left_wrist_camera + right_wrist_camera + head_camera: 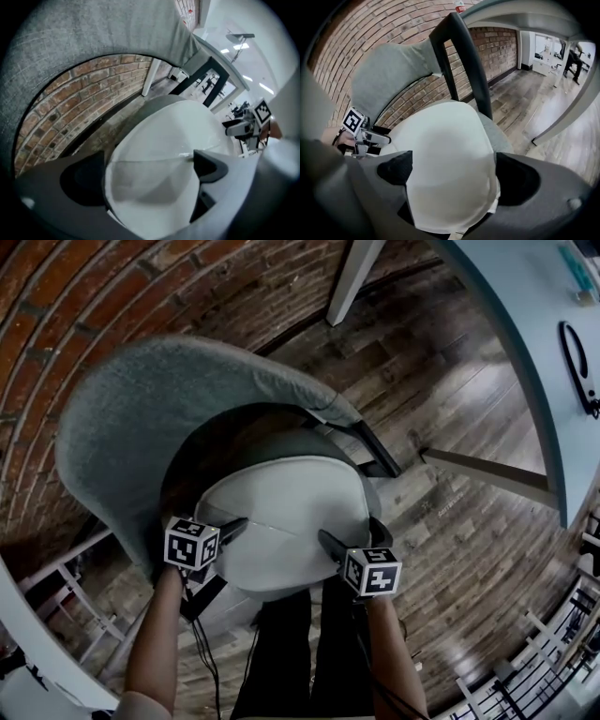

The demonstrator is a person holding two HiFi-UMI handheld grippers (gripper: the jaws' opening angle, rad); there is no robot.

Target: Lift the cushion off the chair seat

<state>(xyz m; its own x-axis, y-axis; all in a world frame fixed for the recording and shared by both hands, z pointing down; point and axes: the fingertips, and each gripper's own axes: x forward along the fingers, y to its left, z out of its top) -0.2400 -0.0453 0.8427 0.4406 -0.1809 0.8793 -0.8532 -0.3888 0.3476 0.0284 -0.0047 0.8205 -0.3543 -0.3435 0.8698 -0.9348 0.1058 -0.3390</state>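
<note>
We find the white cushion (pixel 281 512) lying on the seat of the grey chair (pixel 131 418). The left gripper (pixel 230 531) stands at the cushion's 8 o'clock edge and the right gripper (pixel 330 545) at 4 o'clock. Both sets of jaws stand wide apart, straddling the cushion rim.

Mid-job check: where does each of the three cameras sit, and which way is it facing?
Head view: on the person's head, looking steeply down at the white cushion on the grey chair; forearms, left gripper and right gripper show.
Left gripper view: on the left gripper, facing along its open jaws over the cushion towards the brick wall; right gripper at right.
Right gripper view: on the right gripper, facing along its open jaws over the cushion to the chair back; left gripper at left.
Shared: all show the cushion.
</note>
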